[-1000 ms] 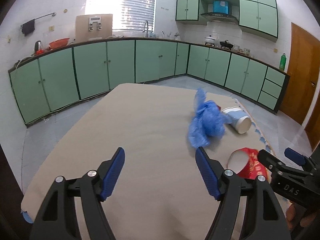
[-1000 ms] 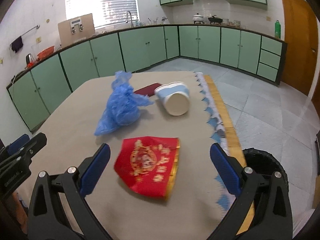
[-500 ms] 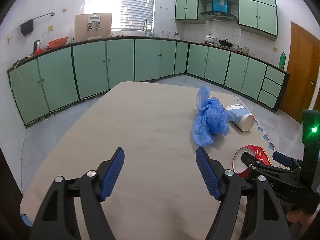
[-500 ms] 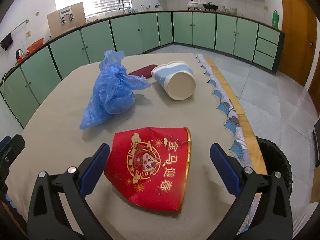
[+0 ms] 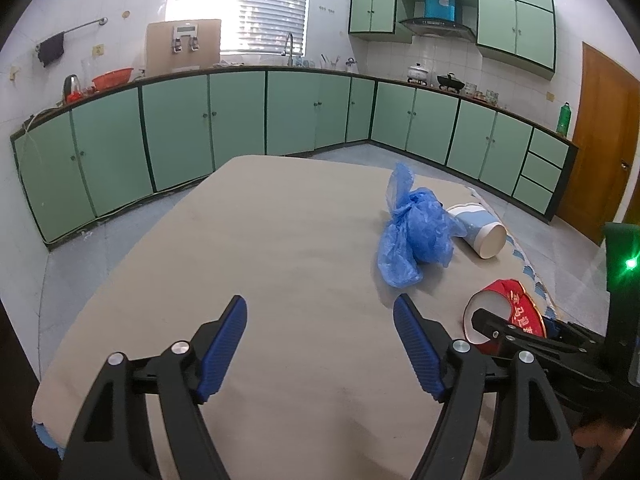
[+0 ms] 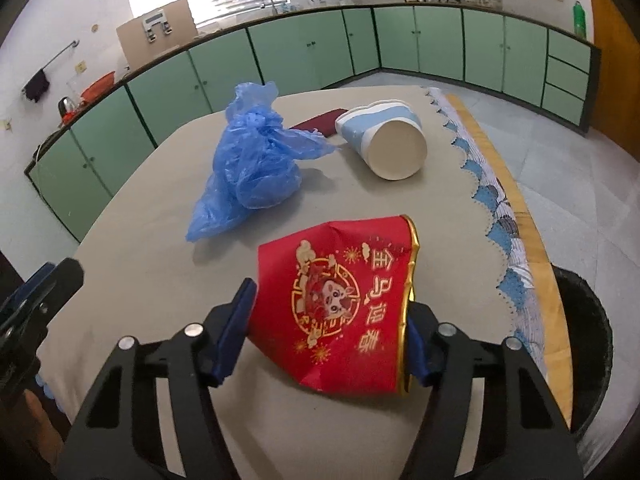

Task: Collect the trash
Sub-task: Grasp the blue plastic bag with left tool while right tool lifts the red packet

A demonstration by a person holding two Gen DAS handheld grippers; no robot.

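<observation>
A flattened red paper cup [image 6: 344, 304] with gold print lies on the beige table; my right gripper [image 6: 330, 320] is shut on it, a blue pad on each side. It also shows in the left wrist view [image 5: 504, 312]. A crumpled blue plastic bag [image 6: 256, 160] [image 5: 416, 236] and a tipped white-and-blue paper cup [image 6: 388, 140] [image 5: 480, 232] lie farther back. My left gripper [image 5: 320, 344] is open and empty above bare tabletop, left of the red cup.
A black trash bin [image 6: 588, 340] stands on the floor by the table's right edge. A dark red flat item [image 6: 320, 122] lies behind the bag. The table's scalloped cloth edge [image 6: 492, 200] runs along the right. Green cabinets [image 5: 240, 120] line the walls.
My right gripper has moved forward and closed its jaws onto the red paper cup. The left gripper has barely moved and stays open.
</observation>
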